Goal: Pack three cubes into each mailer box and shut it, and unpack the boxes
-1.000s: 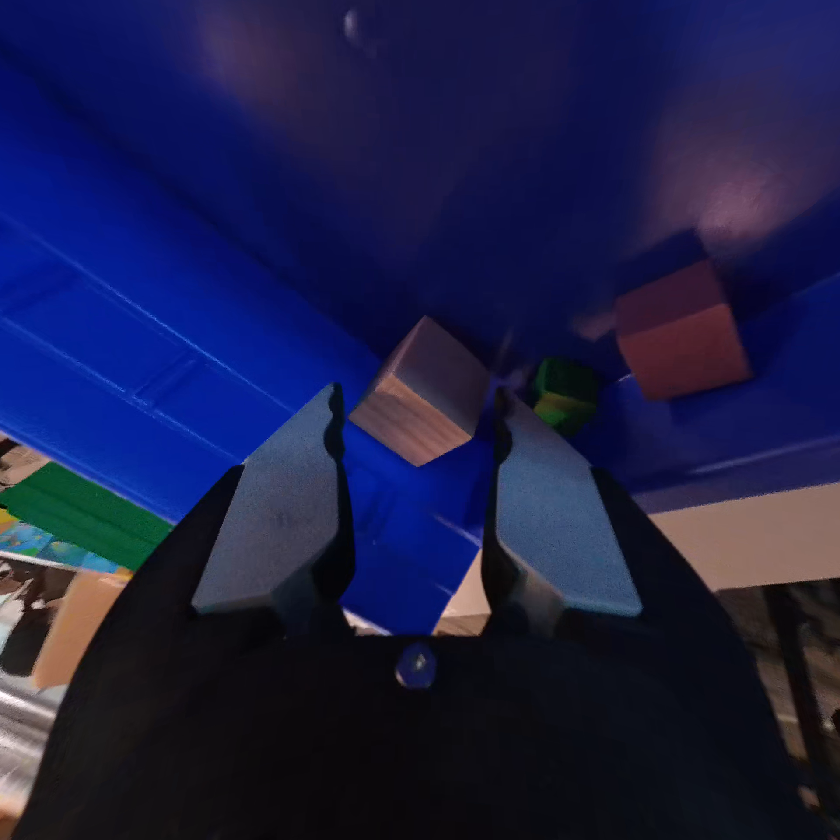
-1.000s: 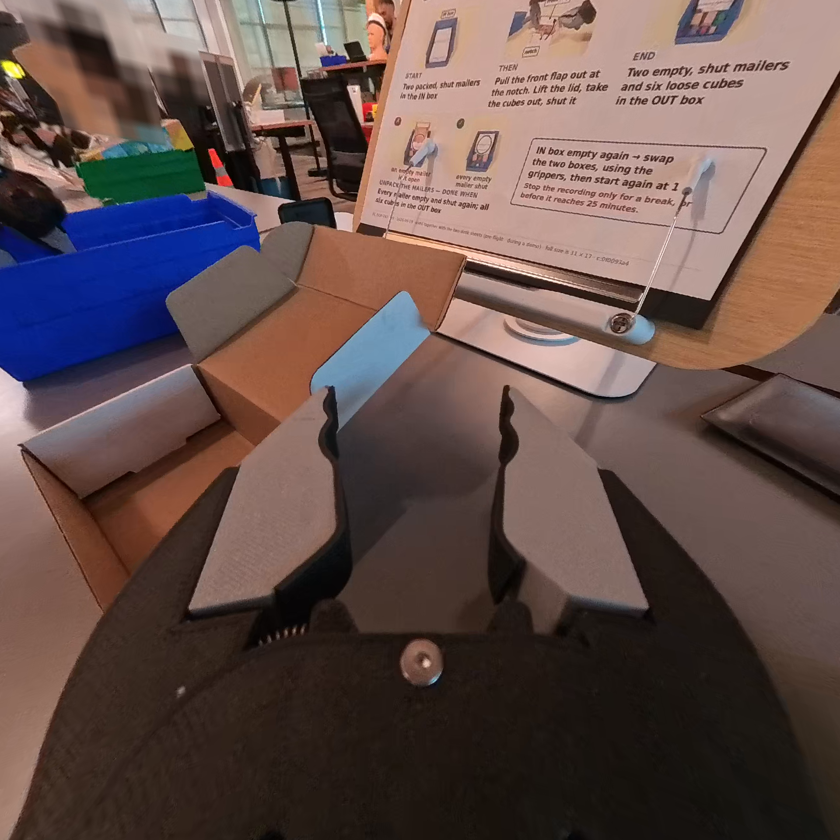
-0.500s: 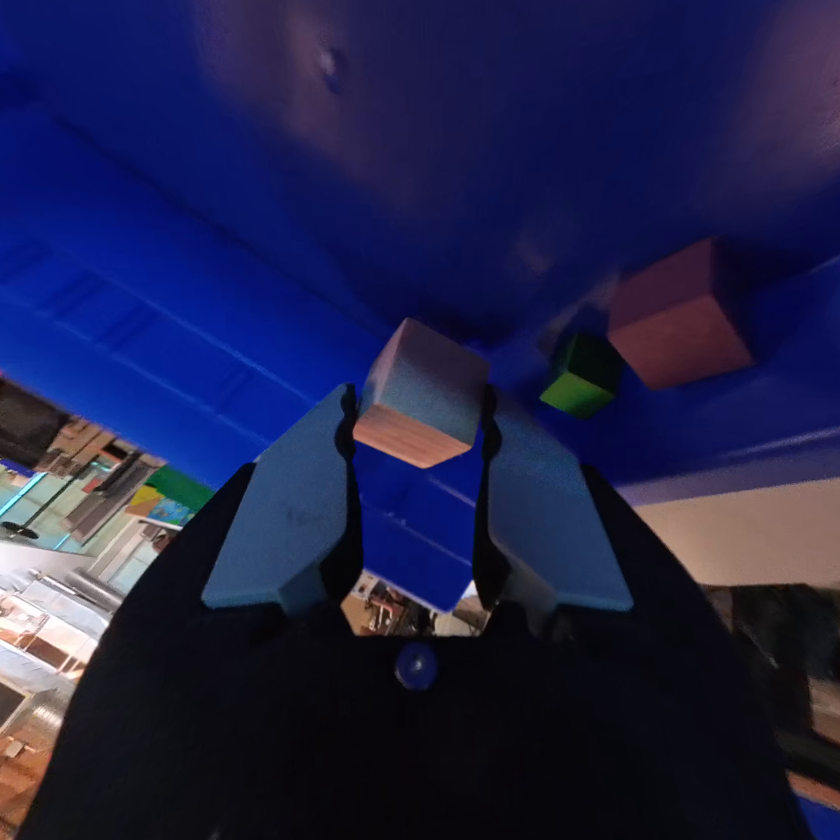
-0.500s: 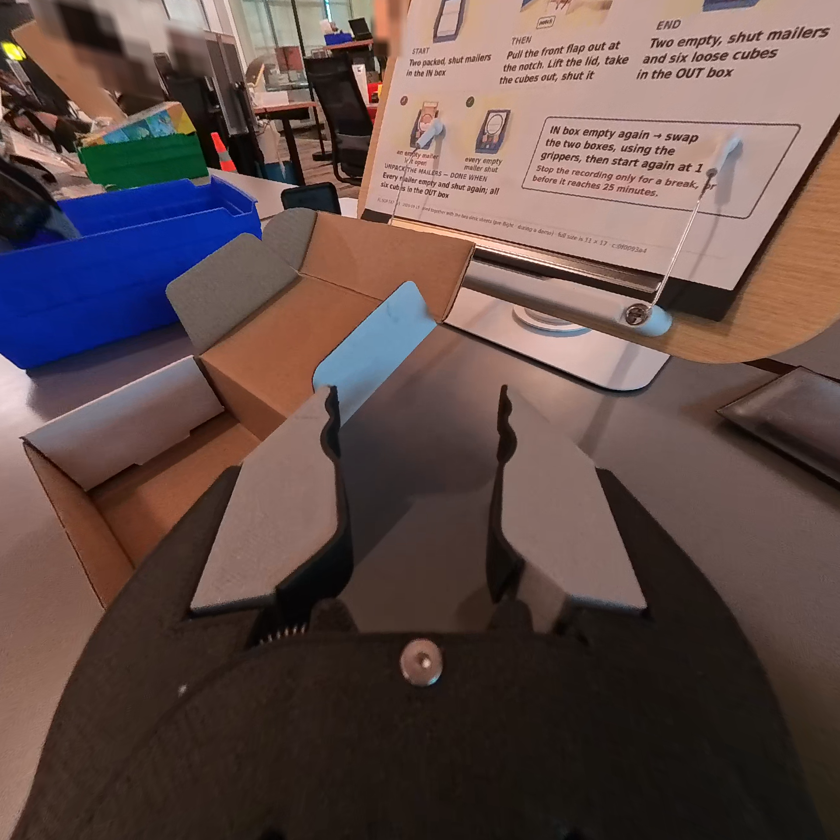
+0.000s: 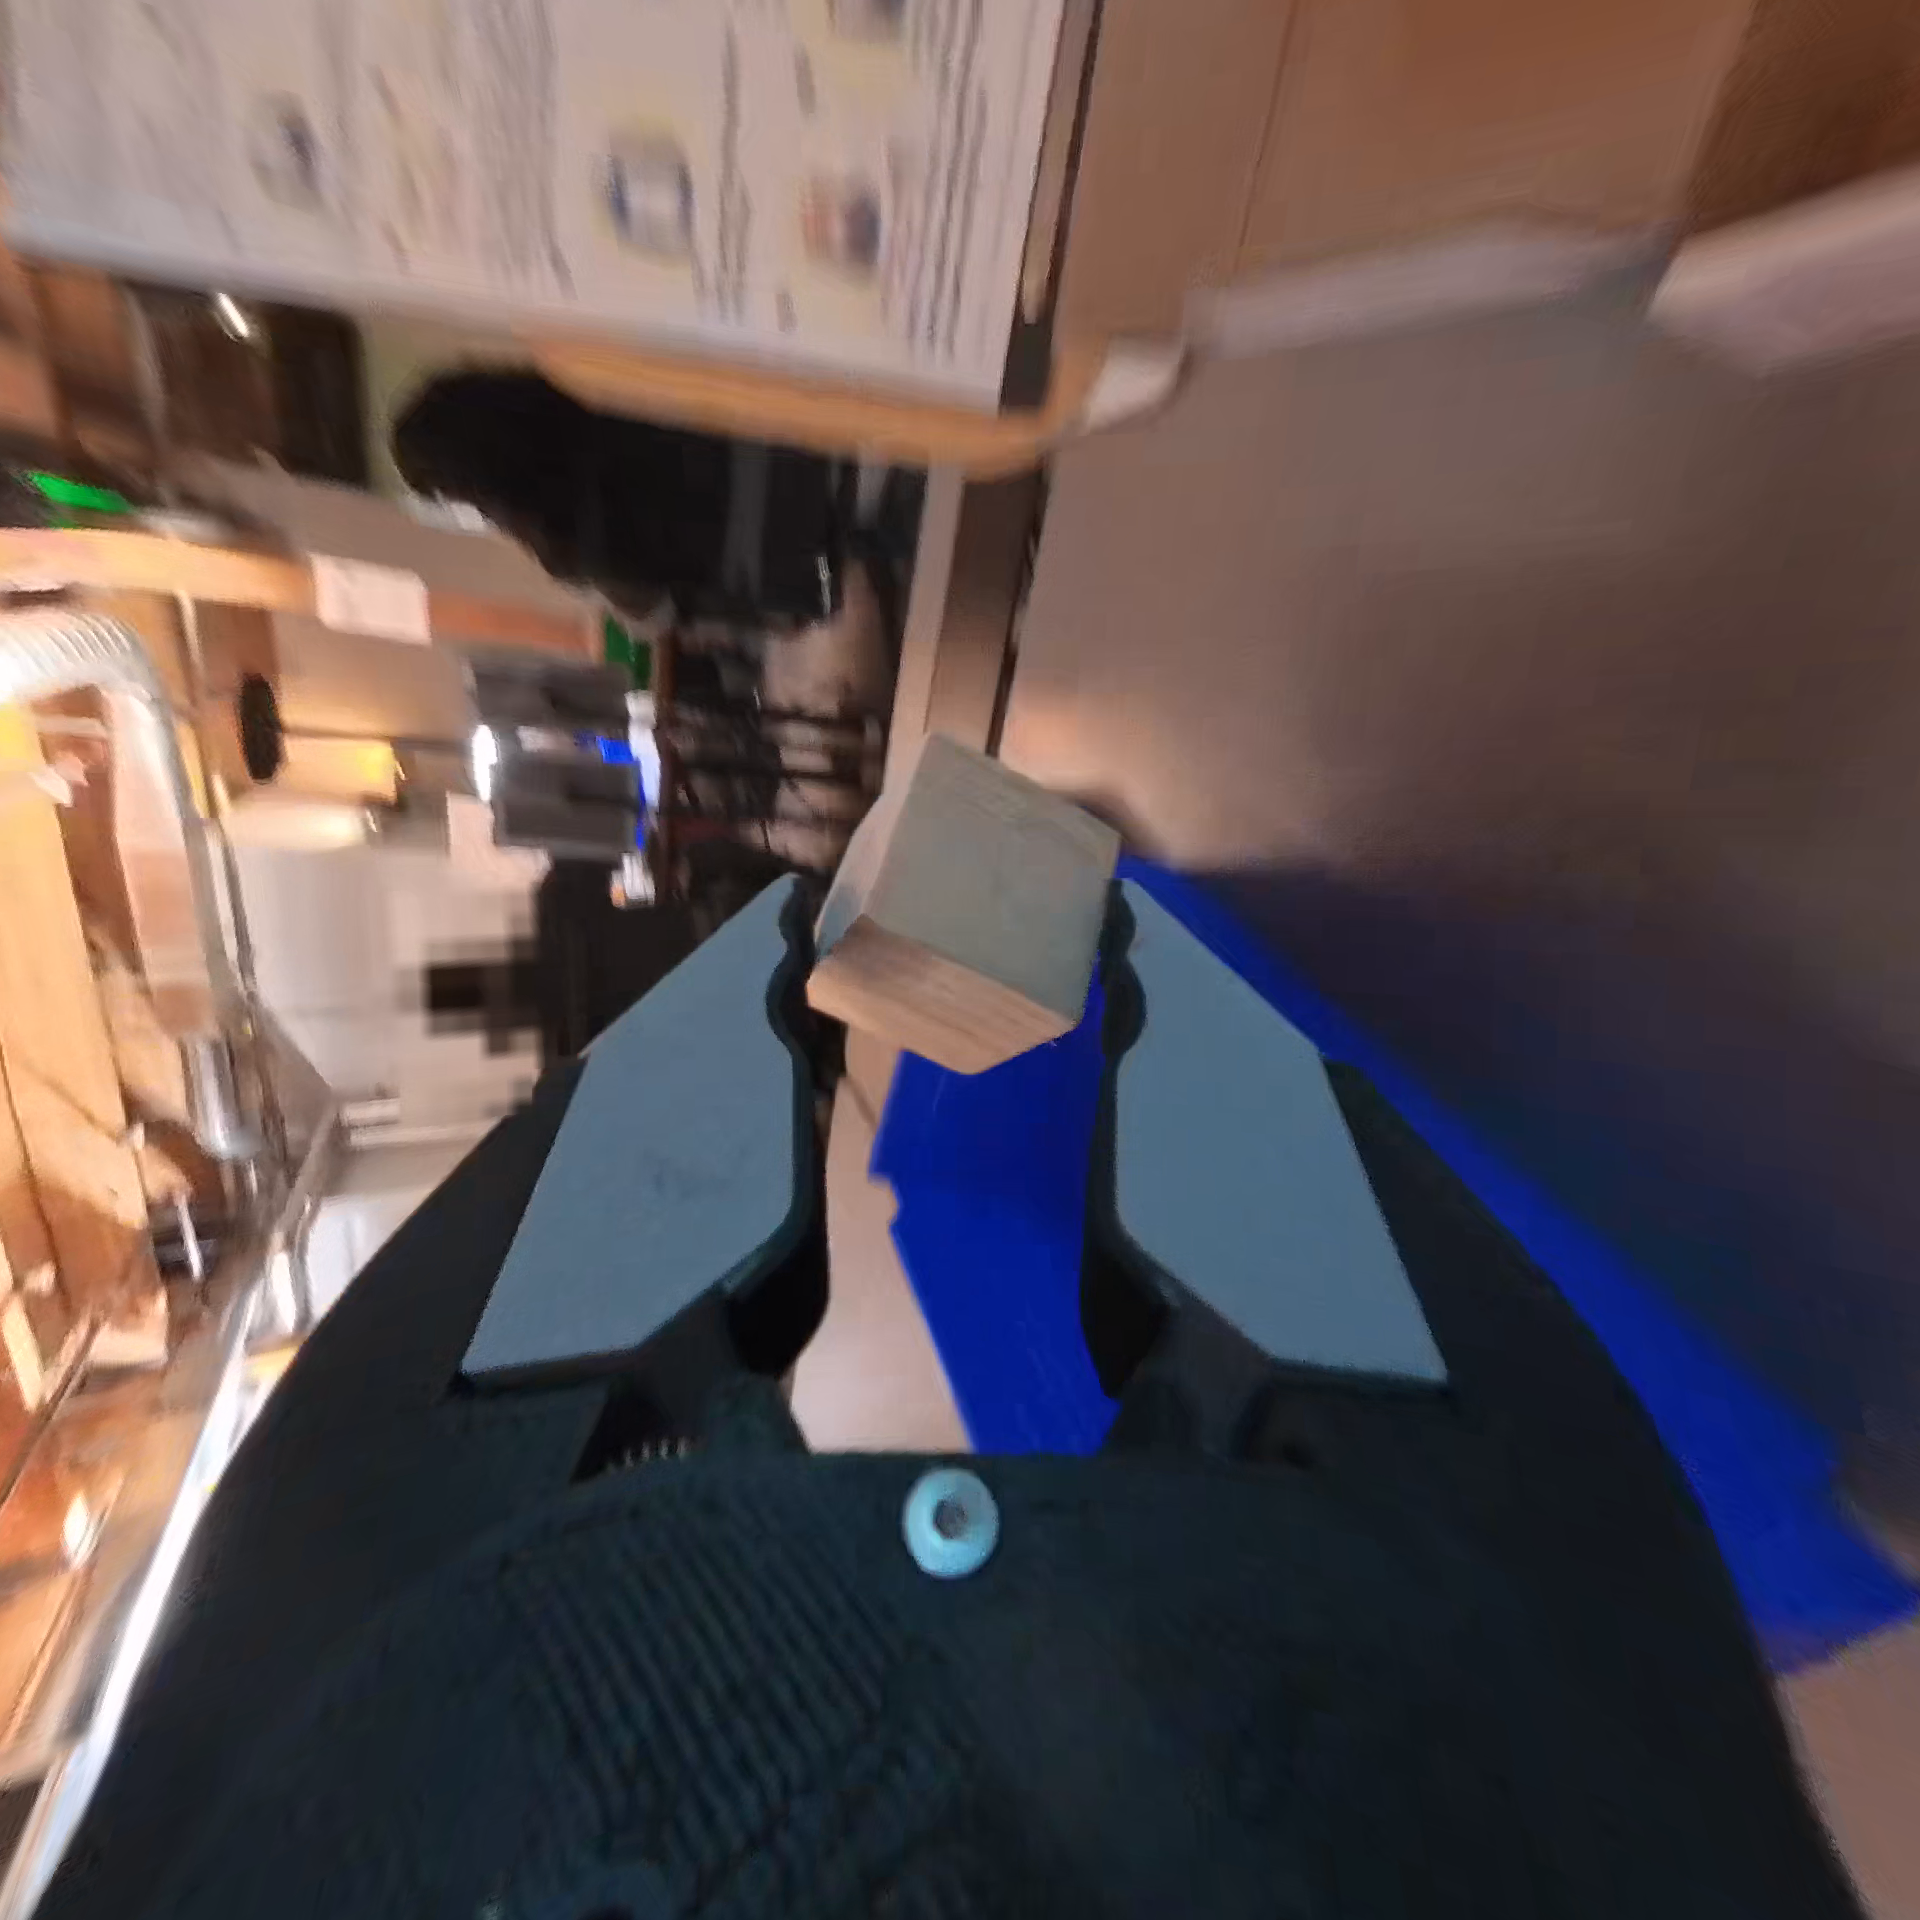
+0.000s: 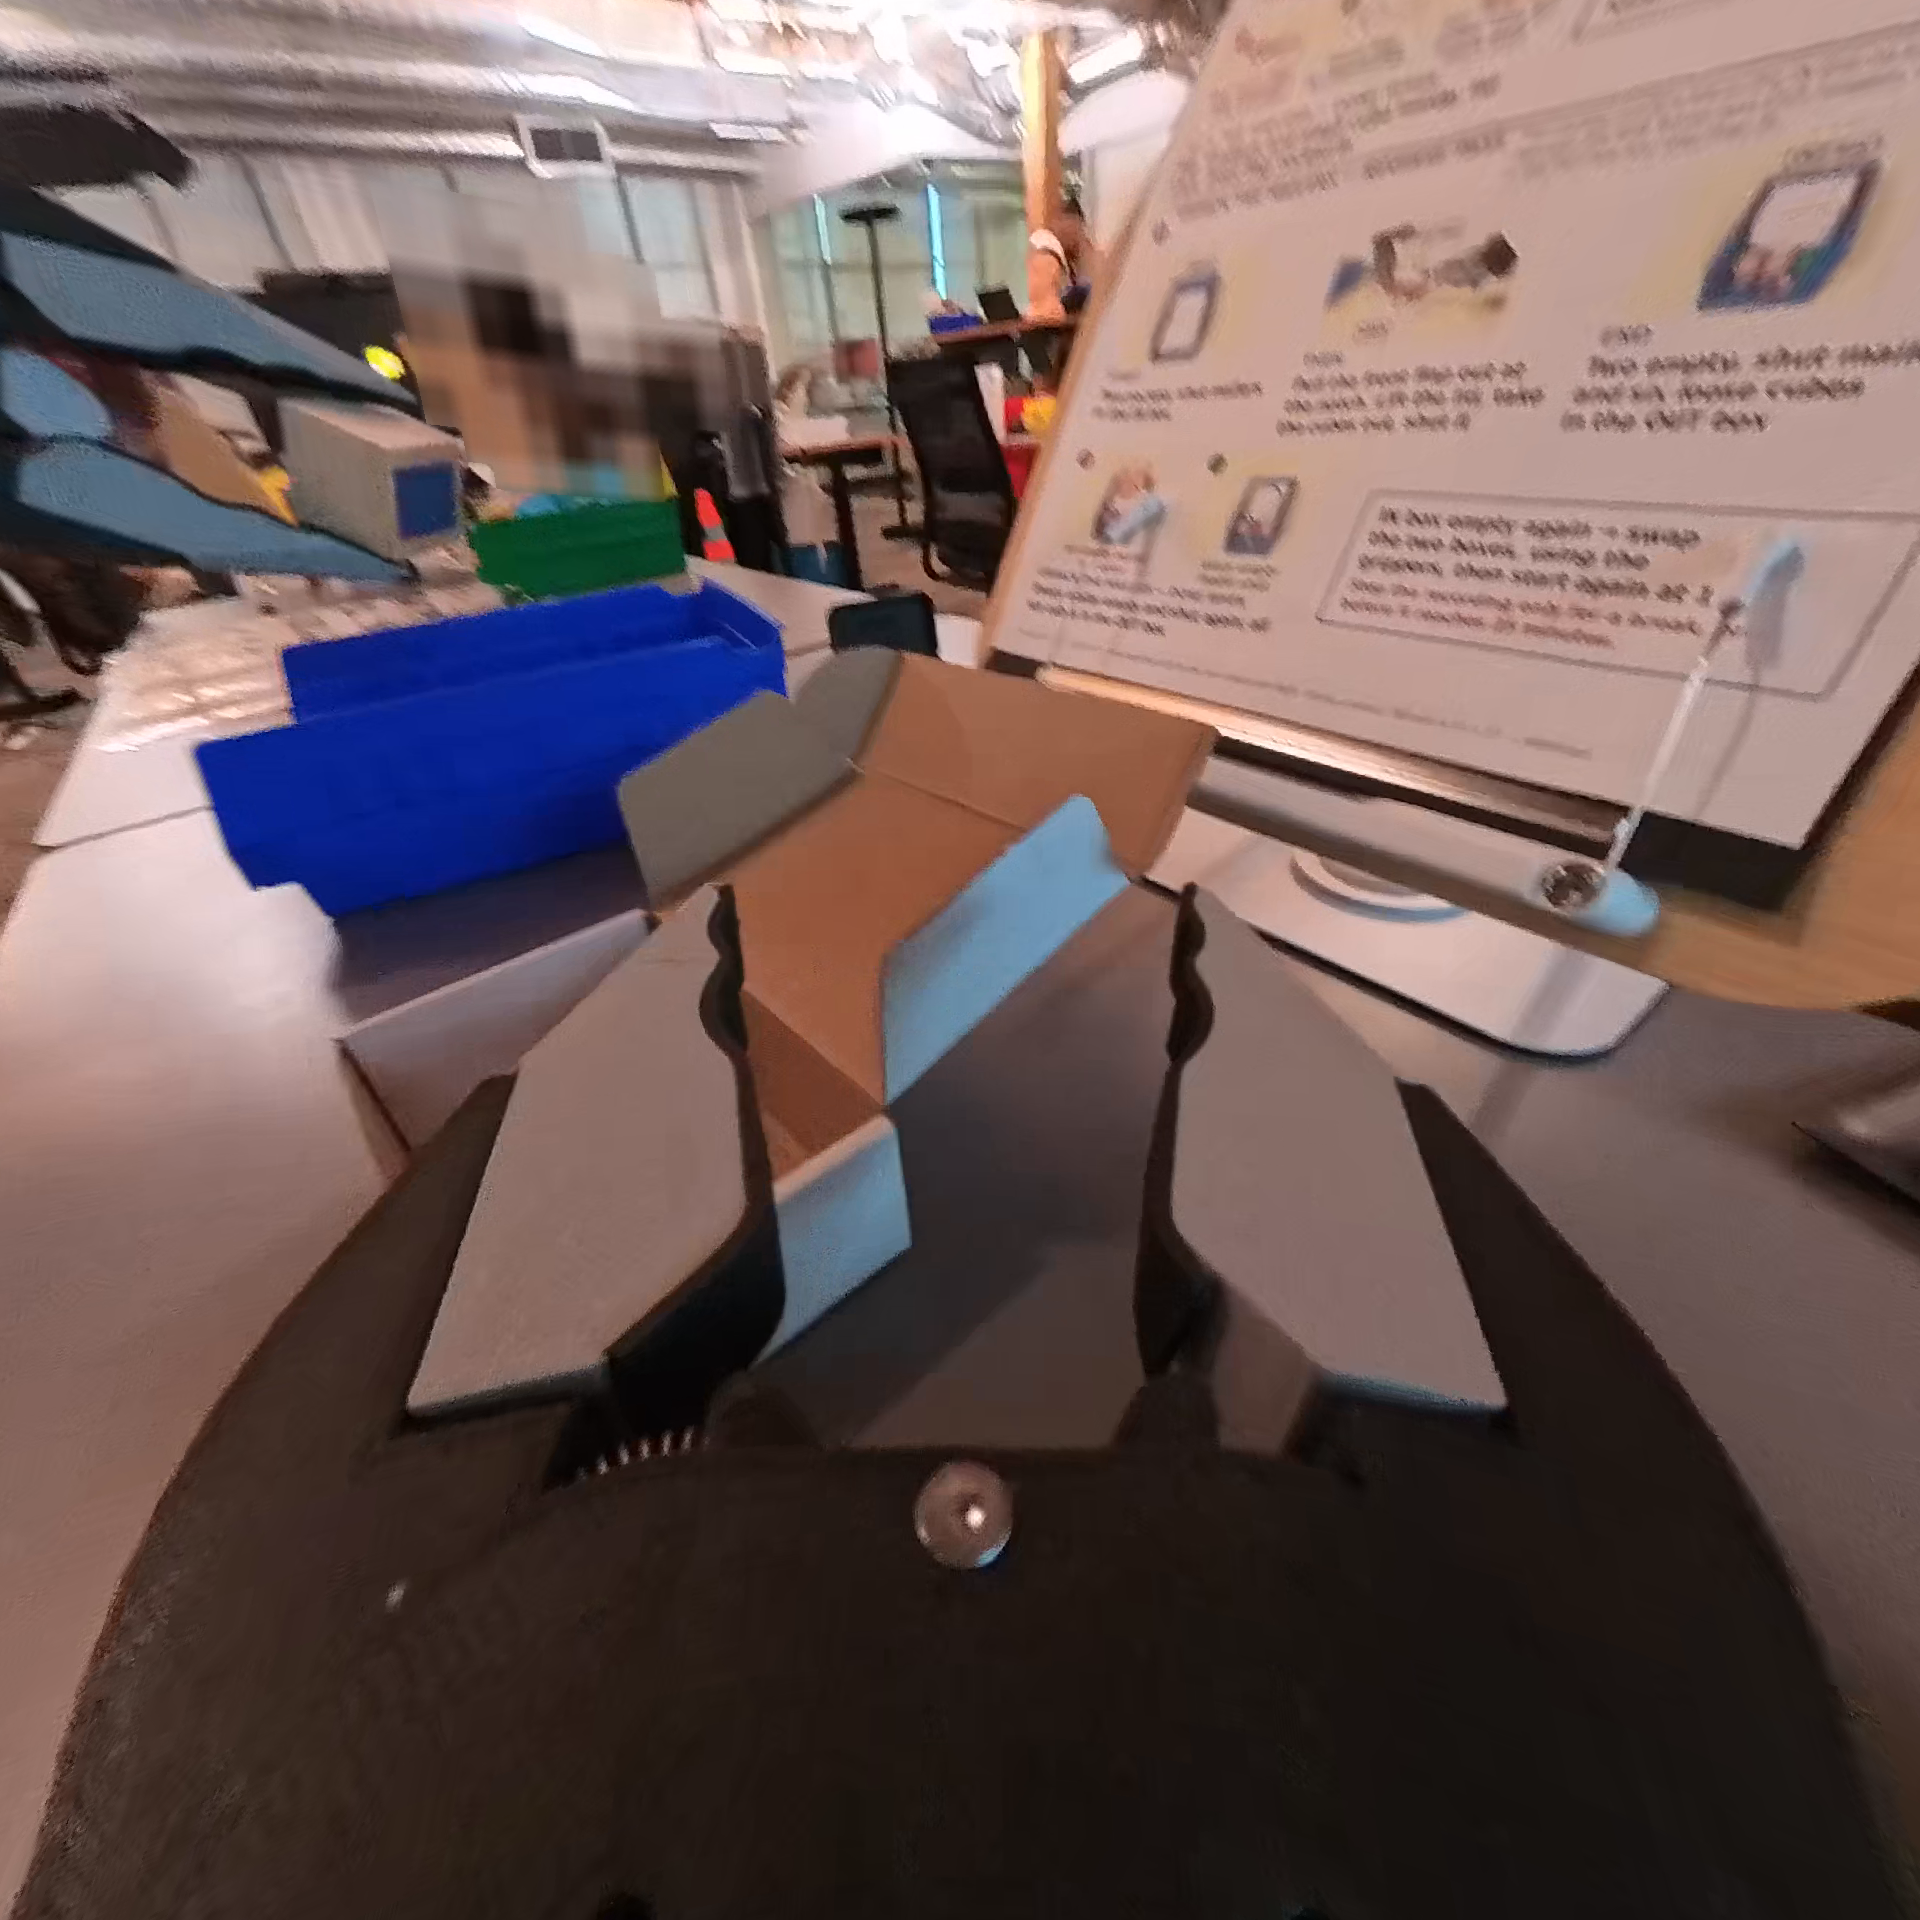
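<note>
My left gripper (image 5: pixel 956 920) is shut on a plain wooden cube (image 5: pixel 977 883) and holds it in the air beyond the blue bin (image 5: pixel 1039 1195). The view is tilted and blurred. In the right wrist view the left gripper (image 6: pixel 395 488) shows at the upper left with the cube (image 6: pixel 343 478), above and left of the blue bin (image 6: pixel 499 727). An open cardboard mailer box (image 6: pixel 935 831) stands on the table with its lid up and flaps out. My right gripper (image 6: pixel 951 935) is open and empty, just in front of the box's right side.
An instruction board (image 6: pixel 1507 416) on a metal stand rises behind the box on the right. A green bin (image 6: pixel 577 545) sits behind the blue bin. A dark tray (image 6: pixel 1870 1122) lies at the right edge. The grey table (image 6: pixel 156 1143) stretches to the left. The tips of one gripper are about 30 cm away from the tips of the other.
My left gripper has lifted the wooden cube out of the blue bin and swung it away; the red and green cubes are out of view. My right gripper has moved closer to the box.
</note>
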The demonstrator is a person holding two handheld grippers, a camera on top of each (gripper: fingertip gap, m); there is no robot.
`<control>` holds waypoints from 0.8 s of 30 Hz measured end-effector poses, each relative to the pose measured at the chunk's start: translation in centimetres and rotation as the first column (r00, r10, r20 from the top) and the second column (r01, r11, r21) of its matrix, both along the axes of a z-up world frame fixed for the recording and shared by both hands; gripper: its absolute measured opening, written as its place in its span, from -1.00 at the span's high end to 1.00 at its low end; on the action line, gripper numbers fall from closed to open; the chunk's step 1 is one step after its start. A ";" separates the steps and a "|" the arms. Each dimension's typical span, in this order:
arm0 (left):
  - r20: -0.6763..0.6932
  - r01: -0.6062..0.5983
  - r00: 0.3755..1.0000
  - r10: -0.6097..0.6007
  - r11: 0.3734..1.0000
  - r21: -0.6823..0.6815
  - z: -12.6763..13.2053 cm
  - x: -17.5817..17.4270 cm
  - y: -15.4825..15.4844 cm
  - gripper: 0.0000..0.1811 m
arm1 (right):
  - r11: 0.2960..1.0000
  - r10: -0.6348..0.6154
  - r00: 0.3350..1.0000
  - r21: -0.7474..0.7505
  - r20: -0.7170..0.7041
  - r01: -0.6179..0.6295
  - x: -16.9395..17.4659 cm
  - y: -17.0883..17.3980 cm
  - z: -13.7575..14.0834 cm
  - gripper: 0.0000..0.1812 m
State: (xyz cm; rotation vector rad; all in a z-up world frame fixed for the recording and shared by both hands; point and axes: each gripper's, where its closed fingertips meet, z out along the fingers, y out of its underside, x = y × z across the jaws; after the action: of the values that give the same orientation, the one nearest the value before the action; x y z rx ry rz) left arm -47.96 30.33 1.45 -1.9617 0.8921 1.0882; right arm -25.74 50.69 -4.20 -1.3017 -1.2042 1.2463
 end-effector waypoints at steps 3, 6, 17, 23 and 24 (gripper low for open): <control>0.044 0.174 0.982 -0.182 0.975 0.140 1.0 7.1 2.5 0.40 | 0.999 0.051 0.996 0.002 -0.073 -0.051 0.5 -1.1 1.6 0.09; 0.086 0.310 0.937 -0.338 0.920 0.240 1.1 13.0 4.8 0.40 | 0.994 0.107 0.984 -0.008 -0.140 -0.109 1.0 -2.3 3.0 0.11; 0.117 0.540 0.777 -0.619 0.750 0.383 -2.9 23.1 10.4 0.40 | 0.844 0.492 0.843 -0.120 -0.216 -0.523 1.2 -9.9 4.2 0.08; 0.118 0.569 0.732 -0.671 0.698 0.434 -3.3 24.6 9.7 0.40 | 0.826 0.557 0.824 -0.036 -0.106 -0.563 0.5 -12.6 2.5 0.53; 0.128 0.557 0.740 -0.660 0.709 0.433 -3.5 24.3 9.8 0.40 | 0.845 0.533 0.841 -0.003 -0.092 -0.535 0.3 -12.4 2.3 0.54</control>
State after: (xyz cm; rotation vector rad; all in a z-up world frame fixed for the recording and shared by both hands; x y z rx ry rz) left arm -23.65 40.12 -2.08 -1.2943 0.9991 0.5127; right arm -25.47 38.29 -1.87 -0.9375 -1.5525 1.7018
